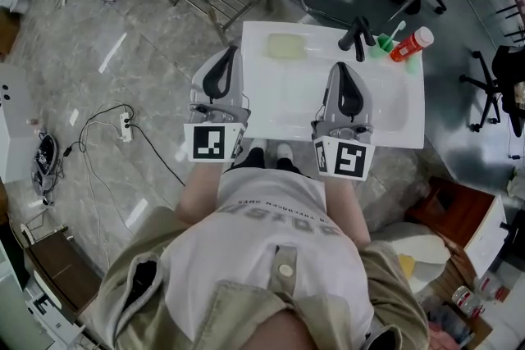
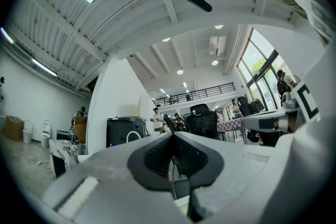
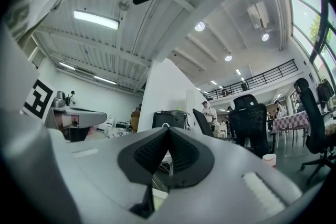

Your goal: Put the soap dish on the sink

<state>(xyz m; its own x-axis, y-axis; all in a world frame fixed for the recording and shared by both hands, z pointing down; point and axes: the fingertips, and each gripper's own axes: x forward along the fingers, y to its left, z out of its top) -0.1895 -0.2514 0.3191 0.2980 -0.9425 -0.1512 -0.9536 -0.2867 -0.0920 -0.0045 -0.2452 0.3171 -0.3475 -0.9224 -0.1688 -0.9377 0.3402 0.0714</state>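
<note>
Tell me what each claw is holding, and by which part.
Nothing is held. The left claw and the right claw are both shut with nothing between their jaws. The soap dish lies untouched on the sink's back rim.

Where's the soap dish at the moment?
In the head view, the pale green soap dish lies on the far ledge of the white sink, near its left corner, to the left of the black faucet.
</note>
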